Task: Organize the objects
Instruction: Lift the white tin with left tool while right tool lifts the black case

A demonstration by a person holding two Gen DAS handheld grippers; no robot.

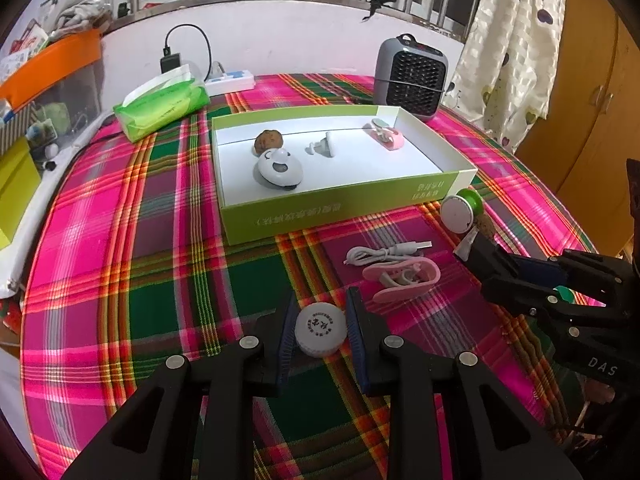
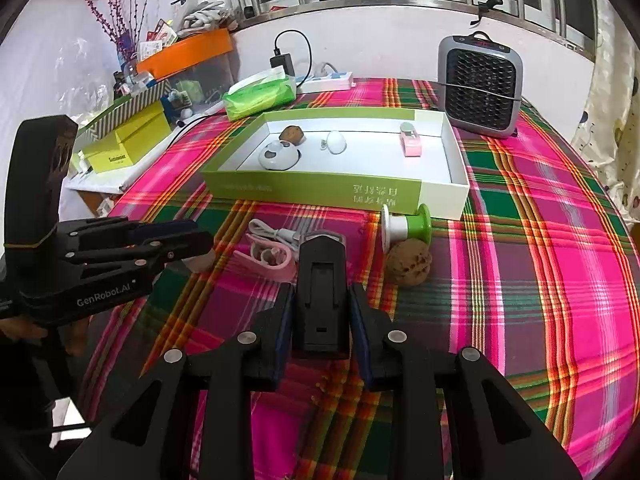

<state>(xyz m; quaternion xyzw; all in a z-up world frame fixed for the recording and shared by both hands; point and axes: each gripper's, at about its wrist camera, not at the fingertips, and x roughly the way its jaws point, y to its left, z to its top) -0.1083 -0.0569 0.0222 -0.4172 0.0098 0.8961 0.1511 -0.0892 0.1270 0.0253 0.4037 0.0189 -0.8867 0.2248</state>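
Both grippers tilt downward over the plaid tablecloth (image 1: 160, 280). The left gripper (image 1: 321, 334) has its blue pads closed against a white round cap (image 1: 320, 334) with dark printing. The right gripper (image 2: 321, 316) clamps a black rectangular device (image 2: 321, 292). The green-walled box (image 1: 332, 212) sits at twelve o'clock, open cloth between. A pink clip (image 1: 400, 278) lies at one o'clock of the cap.

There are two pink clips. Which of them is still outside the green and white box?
The pink clip lying on the plaid tablecloth beside the white cable. The other pink clip already lies inside the green and white box.
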